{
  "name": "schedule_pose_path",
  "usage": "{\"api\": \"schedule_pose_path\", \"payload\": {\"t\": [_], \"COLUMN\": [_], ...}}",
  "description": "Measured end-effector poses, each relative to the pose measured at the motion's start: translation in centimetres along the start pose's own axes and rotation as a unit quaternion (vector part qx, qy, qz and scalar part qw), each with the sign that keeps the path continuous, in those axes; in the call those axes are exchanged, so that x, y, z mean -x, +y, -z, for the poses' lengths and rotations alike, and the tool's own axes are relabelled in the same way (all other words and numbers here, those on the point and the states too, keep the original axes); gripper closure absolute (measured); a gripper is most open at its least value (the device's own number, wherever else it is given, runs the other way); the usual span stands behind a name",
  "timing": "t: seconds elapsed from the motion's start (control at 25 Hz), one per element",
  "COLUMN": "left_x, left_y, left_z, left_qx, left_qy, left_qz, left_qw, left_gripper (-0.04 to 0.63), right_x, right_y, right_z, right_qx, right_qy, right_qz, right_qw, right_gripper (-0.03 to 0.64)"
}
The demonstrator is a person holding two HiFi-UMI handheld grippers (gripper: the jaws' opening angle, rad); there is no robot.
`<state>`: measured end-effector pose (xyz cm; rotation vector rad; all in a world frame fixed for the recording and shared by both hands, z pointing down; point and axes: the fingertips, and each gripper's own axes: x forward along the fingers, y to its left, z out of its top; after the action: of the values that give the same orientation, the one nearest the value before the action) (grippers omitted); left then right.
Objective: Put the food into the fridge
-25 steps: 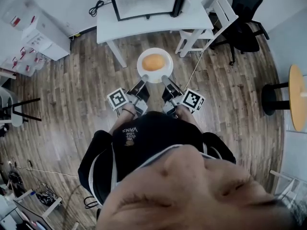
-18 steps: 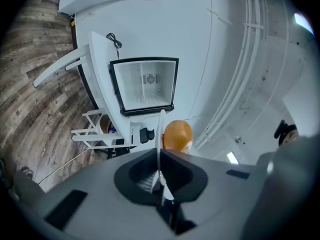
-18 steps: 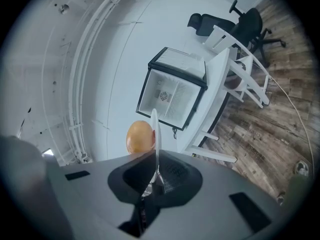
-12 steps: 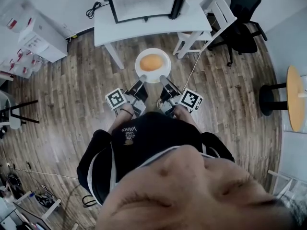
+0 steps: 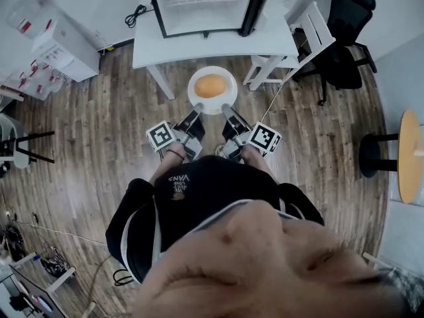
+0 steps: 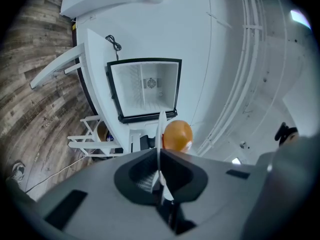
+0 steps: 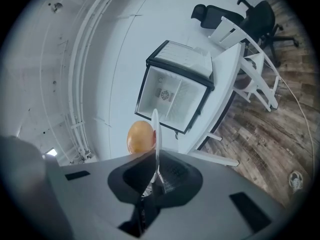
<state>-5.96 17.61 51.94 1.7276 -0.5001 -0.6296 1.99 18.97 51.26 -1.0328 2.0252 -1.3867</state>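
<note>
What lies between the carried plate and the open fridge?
Only the bare front of the white table under the fridge, then a sliver of wood floor before the plate, seen in the head view.

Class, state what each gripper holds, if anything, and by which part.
Both are shut on one white plate carrying round orange food: the left gripper pinches its near-left rim, the right gripper its near-right rim.
</note>
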Motion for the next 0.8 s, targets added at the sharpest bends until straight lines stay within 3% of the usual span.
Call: {"api": "schedule_pose_path", "payload": {"t": [0.8], "left_x": [-8.1], "left_y": [1.8], "left_z": [-1.6], "left_qx": [-0.011], "left_qy": [-0.048], "left_qz": [-0.011], "left_qw": [0.9988], "left_gripper": [0.569], "right_x": [-2.7], "right_y": [-3.4], "right_z": [-8.0], "right_qx": [0.005], "right_qy": [0.049], "right_qz": [-0.017], "right_qw": [0.999], "right_gripper": [0.594]}}
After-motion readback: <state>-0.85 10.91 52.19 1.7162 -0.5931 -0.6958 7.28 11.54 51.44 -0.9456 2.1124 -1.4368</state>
